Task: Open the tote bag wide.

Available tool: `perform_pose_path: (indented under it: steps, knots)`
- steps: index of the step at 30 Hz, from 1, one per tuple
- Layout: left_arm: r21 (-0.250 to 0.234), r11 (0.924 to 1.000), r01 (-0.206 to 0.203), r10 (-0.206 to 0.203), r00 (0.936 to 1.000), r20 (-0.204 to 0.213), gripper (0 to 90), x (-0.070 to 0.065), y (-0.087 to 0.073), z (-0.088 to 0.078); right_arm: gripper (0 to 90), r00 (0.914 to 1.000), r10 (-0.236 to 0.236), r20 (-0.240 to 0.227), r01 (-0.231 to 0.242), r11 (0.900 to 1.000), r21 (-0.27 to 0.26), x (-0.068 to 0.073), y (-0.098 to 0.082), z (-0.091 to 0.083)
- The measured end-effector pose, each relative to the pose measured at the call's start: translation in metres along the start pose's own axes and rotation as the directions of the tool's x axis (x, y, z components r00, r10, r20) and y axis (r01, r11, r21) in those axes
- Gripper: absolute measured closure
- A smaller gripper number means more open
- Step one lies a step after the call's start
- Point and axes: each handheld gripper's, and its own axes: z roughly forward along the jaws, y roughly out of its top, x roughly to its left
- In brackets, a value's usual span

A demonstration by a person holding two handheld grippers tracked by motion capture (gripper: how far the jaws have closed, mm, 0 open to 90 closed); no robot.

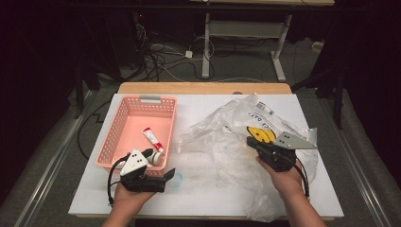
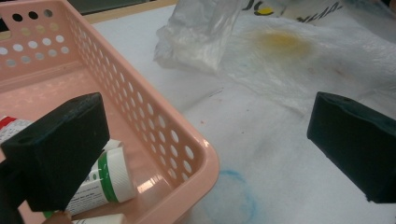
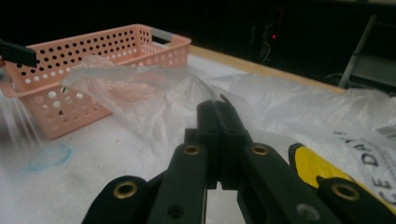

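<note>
A crumpled clear plastic bag [image 1: 222, 142] with a yellow smiley print [image 1: 260, 134] lies across the right half of the white table. My right gripper [image 1: 250, 141] is shut on a fold of the bag's film [image 3: 140, 93], which hangs stretched from the jaw tips [image 3: 219, 105]. At the left stands a pink perforated basket [image 1: 118, 118] with a red-and-white tube [image 1: 152, 138] and a white tube with a green band [image 2: 105, 179] in it. My left gripper [image 1: 160, 163] is open wide at the basket's near right corner [image 2: 205, 158]. One jaw is over the inside, the other over the table, and nothing is held.
A faint blue ring [image 1: 176, 180] marks the table just right of the basket's near corner. The table's wooden back edge [image 1: 203, 88] lies beyond the bag. Cables and desk legs [image 1: 206, 47] are on the dark floor behind.
</note>
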Motion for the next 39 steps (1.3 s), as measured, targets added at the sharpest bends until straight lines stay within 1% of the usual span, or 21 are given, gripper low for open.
perform_pose_path:
  steps: [5,7,9,10,11,12,13,15,16,17,18,20,21,22,25,28,31,34,37,39]
  knots:
    - [-0.004,1.0000,0.005,-0.005,0.9999,-0.013,0.0,0.003,0.000,-0.003,90.0,0.9999,-0.002,0.016,0.003,0.999,-0.053,-0.003,0.016,-0.007]
    - [-0.008,0.9998,0.018,-0.019,0.9997,-0.017,0.0,0.006,0.000,-0.004,90.0,0.9998,-0.005,0.020,0.006,0.998,-0.062,-0.003,0.019,-0.008]
    - [-0.010,0.9997,0.022,-0.022,0.9994,-0.026,0.0,0.008,0.000,-0.006,90.0,0.9995,-0.014,0.026,0.016,0.997,-0.081,-0.005,0.027,-0.009]
    - [-0.012,0.9996,0.025,-0.025,0.9992,-0.030,0.0,0.010,0.000,-0.007,90.0,0.9995,-0.014,0.026,0.016,0.997,-0.081,-0.005,0.027,-0.009]
    - [-0.014,0.9996,0.025,-0.025,0.9988,-0.043,0.0,0.012,0.000,-0.010,90.0,0.9996,-0.007,0.027,0.009,0.995,-0.096,-0.008,0.030,-0.008]
    - [-0.014,0.9996,0.025,-0.025,0.9988,-0.043,0.0,0.012,0.000,-0.010,90.0,0.9996,-0.007,0.027,0.009,0.995,-0.096,-0.008,0.030,-0.008]
    - [-0.015,0.9996,0.023,-0.023,0.9983,-0.053,0.0,0.015,0.001,-0.012,90.0,0.9995,-0.002,0.032,0.005,0.994,-0.112,-0.010,0.030,-0.008]
    - [-0.016,0.9996,0.022,-0.023,0.9969,-0.076,0.0,0.019,0.001,-0.017,90.0,0.9996,0.015,0.024,-0.012,0.991,-0.130,-0.012,0.028,-0.008]
    - [-0.026,0.9992,0.032,-0.035,0.9910,-0.129,0.0,0.028,0.002,-0.027,90.0,0.9996,0.016,0.022,-0.013,0.991,-0.132,-0.012,0.026,-0.007]
    - [-0.026,0.9992,0.032,-0.035,0.9910,-0.129,0.0,0.028,0.002,-0.027,90.0,0.9996,0.016,0.022,-0.013,0.991,-0.132,-0.012,0.026,-0.007]
    - [-0.037,0.9983,0.045,-0.050,0.9876,-0.149,0.0,0.034,0.001,-0.033,90.0,0.9996,0.005,0.029,-0.002,0.992,-0.122,-0.012,0.024,-0.005]
    - [-0.040,0.9968,0.069,-0.076,0.9799,-0.184,0.0,0.044,-0.002,-0.042,90.0,0.9995,0.000,0.032,0.004,0.993,-0.121,-0.012,0.022,-0.005]
    - [-0.035,0.9948,0.095,-0.101,0.9720,-0.212,0.0,0.054,-0.006,-0.049,90.0,0.9997,0.002,0.026,0.001,0.993,-0.119,-0.013,0.020,-0.003]
    - [-0.035,0.9948,0.095,-0.101,0.9720,-0.212,0.0,0.054,-0.006,-0.049,90.0,0.9997,0.002,0.026,0.001,0.993,-0.119,-0.013,0.020,-0.003]
    - [-0.036,0.9922,0.119,-0.124,0.9601,-0.251,0.0,0.065,-0.010,-0.058,90.0,0.9999,0.012,0.007,-0.011,0.994,-0.110,-0.015,0.018,-0.003]
    - [-0.046,0.9891,0.140,-0.147,0.9530,-0.265,0.0,0.073,-0.012,-0.064,90.0,0.9999,0.011,-0.003,-0.011,0.994,-0.108,-0.014,0.018,-0.002]
    - [-0.033,0.9870,0.158,-0.161,0.9509,-0.265,0.0,0.078,-0.015,-0.064,90.0,0.9999,-0.001,-0.014,-0.001,0.995,-0.103,-0.012,0.018,-0.001]
    - [-0.029,0.9853,0.168,-0.170,0.9514,-0.257,0.0,0.080,-0.016,-0.063,90.0,0.9999,-0.008,-0.012,0.007,0.995,-0.103,-0.011,0.018,-0.001]
    - [-0.061,0.9854,0.159,-0.169,0.9536,-0.249,0.0,0.077,-0.016,-0.063,90.0,0.9998,-0.013,-0.012,0.012,0.995,-0.102,-0.010,0.018,-0.002]
    - [-0.057,0.9863,0.155,-0.164,0.9579,-0.236,0.0,0.073,-0.012,-0.061,90.0,0.9998,-0.015,-0.011,0.014,0.995,-0.101,-0.010,0.018,-0.003]
